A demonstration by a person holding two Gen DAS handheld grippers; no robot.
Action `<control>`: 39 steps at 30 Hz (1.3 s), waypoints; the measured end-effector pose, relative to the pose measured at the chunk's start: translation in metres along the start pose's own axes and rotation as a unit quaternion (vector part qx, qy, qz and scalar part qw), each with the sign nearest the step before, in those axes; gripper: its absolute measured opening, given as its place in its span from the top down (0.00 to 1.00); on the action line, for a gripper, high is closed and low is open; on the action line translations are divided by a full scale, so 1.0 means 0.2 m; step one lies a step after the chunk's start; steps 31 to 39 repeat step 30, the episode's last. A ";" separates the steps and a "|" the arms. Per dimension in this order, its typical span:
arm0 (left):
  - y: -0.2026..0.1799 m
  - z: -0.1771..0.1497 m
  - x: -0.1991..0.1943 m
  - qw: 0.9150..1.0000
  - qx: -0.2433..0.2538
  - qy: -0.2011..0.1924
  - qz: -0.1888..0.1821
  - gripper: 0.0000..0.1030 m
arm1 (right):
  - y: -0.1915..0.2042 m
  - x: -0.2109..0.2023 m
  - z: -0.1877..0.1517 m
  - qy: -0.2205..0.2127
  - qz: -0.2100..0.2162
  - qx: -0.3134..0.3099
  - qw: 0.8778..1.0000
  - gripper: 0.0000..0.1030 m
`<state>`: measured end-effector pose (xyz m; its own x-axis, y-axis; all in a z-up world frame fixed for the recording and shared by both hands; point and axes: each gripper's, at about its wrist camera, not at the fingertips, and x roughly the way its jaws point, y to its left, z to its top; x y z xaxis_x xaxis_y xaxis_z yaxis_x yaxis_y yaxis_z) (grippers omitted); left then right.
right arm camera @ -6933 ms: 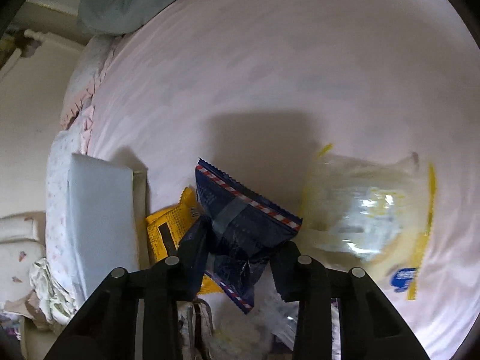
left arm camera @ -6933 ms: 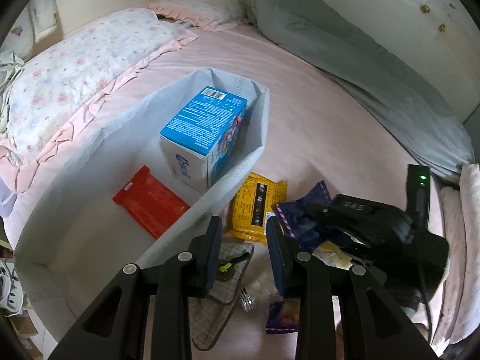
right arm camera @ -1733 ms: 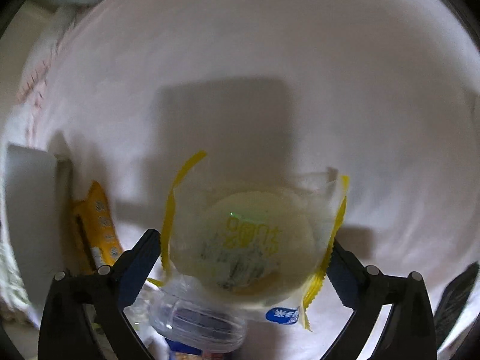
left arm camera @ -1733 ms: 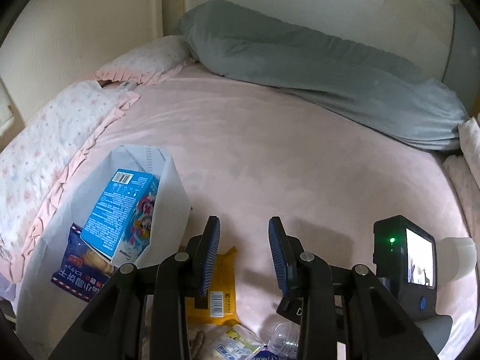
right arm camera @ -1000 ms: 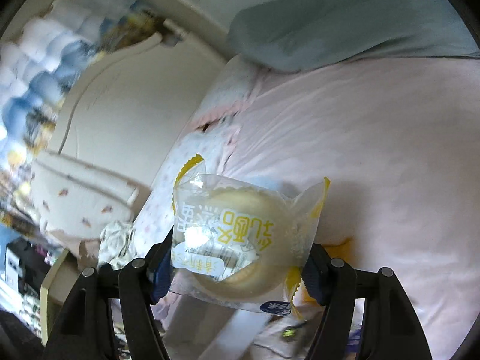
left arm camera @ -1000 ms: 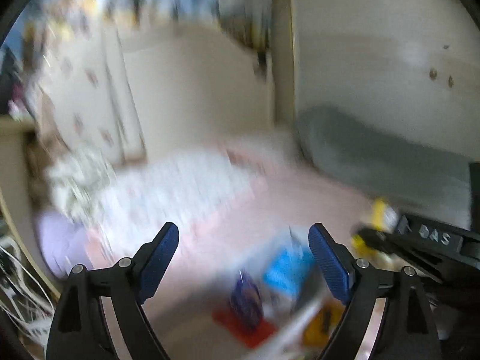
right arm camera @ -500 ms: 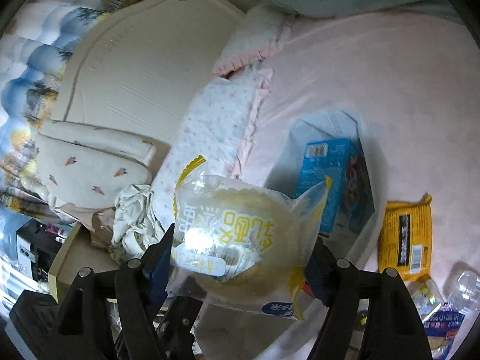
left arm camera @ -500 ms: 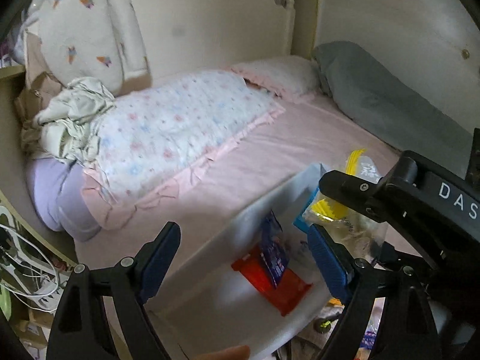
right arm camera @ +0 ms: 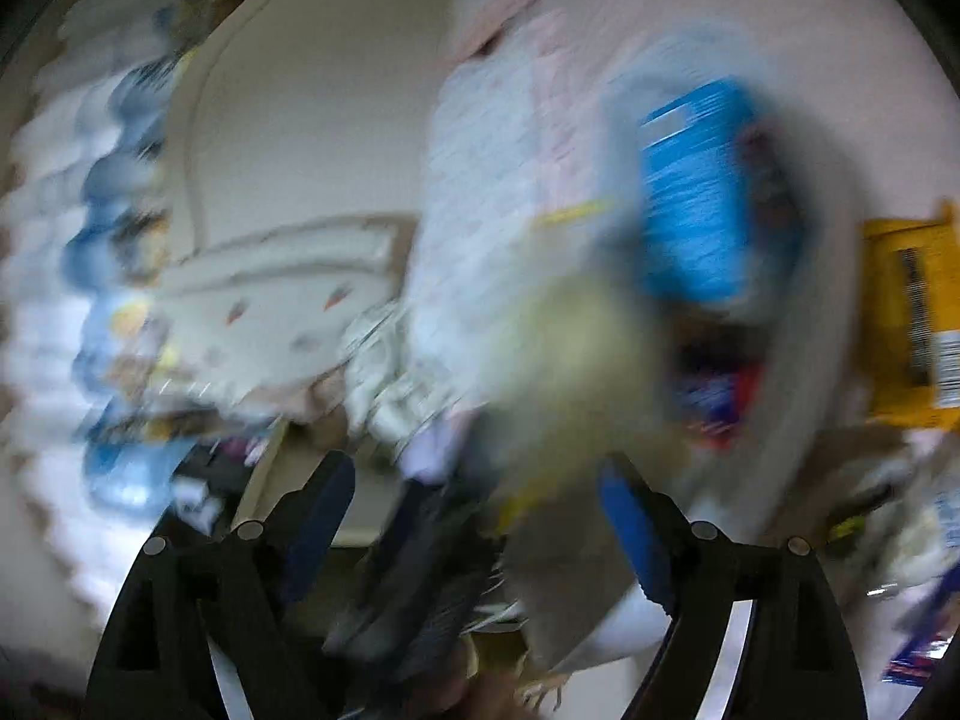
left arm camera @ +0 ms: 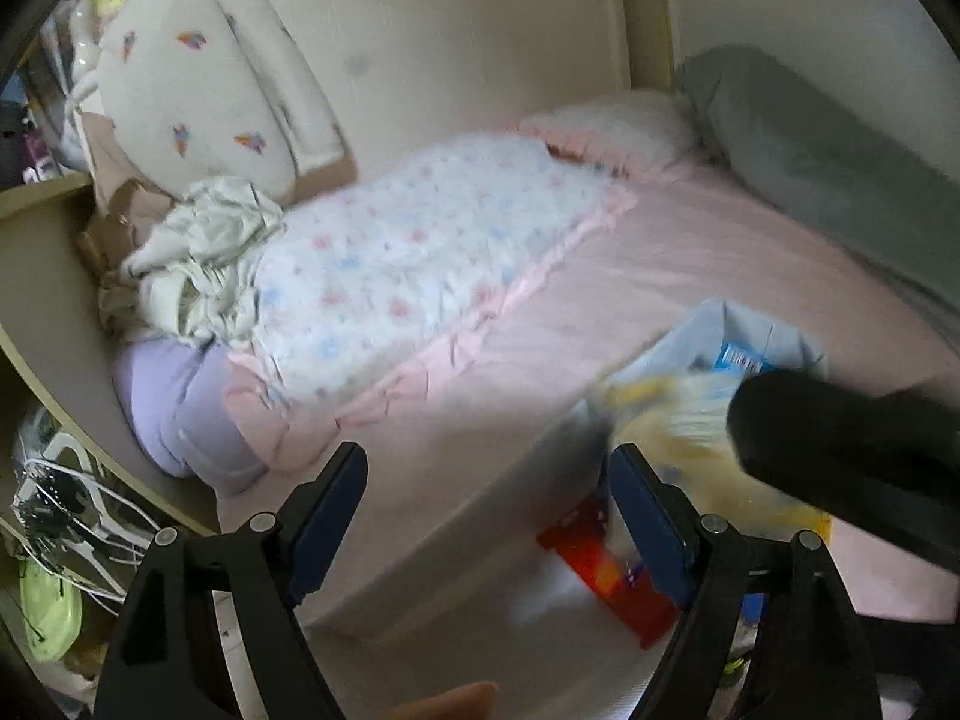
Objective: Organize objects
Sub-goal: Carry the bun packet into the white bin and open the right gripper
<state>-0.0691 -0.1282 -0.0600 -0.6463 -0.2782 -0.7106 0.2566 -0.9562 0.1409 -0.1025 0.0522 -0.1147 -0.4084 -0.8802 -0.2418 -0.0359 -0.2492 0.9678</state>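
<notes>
- Right gripper [right arm camera: 480,516] spread; blurred bun packet [right arm camera: 570,348] ahead, contact unclear.
- Storage box [right arm camera: 804,408] beyond, rightward.
- Left gripper [left arm camera: 486,516] empty, closing.

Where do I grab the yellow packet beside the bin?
Pinch the yellow packet by an end seal, coming from above on the side away from the bin. It lies flat on the sheet, so probably only an edge fits the jaws.

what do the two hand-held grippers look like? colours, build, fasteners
Both match: the left hand-held gripper and right hand-held gripper have black plastic forked arms with open cutouts, silver round fasteners at the joints, and blue pads lining the inner faces of the fingers. No cables, markings or sleeves visible.
</notes>
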 end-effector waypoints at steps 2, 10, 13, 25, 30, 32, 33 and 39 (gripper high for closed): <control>0.04 0.01 0.02 0.999 -0.022 0.019 -0.024 0.21 | 0.06 -0.01 -0.01 -0.015 -0.036 -0.027 0.999 0.23; 0.03 0.02 -0.06 0.999 -0.016 -0.014 -0.044 0.21 | 0.08 -0.05 -0.02 -0.040 -0.125 -0.048 0.990 0.23; 0.01 0.02 -0.07 0.998 -0.013 -0.012 -0.053 0.21 | 0.07 -0.06 -0.03 -0.042 -0.124 -0.047 0.990 0.23; -0.01 0.01 -0.10 0.997 -0.014 -0.013 -0.071 0.22 | 0.05 -0.07 -0.01 -0.049 -0.128 -0.037 0.990 0.23; -0.03 0.00 -0.12 0.997 -0.004 -0.025 -0.074 0.22 | 0.04 -0.09 -0.01 -0.055 -0.136 -0.036 0.989 0.23; -0.03 0.00 -0.12 0.997 -0.004 -0.025 -0.074 0.22 | 0.04 -0.09 -0.01 -0.055 -0.136 -0.036 0.989 0.23; -0.03 0.00 -0.12 0.997 -0.004 -0.025 -0.074 0.22 | 0.04 -0.09 -0.01 -0.055 -0.136 -0.036 0.989 0.23; -0.03 0.00 -0.12 0.997 -0.004 -0.025 -0.074 0.22 | 0.04 -0.09 -0.01 -0.055 -0.136 -0.036 0.989 0.23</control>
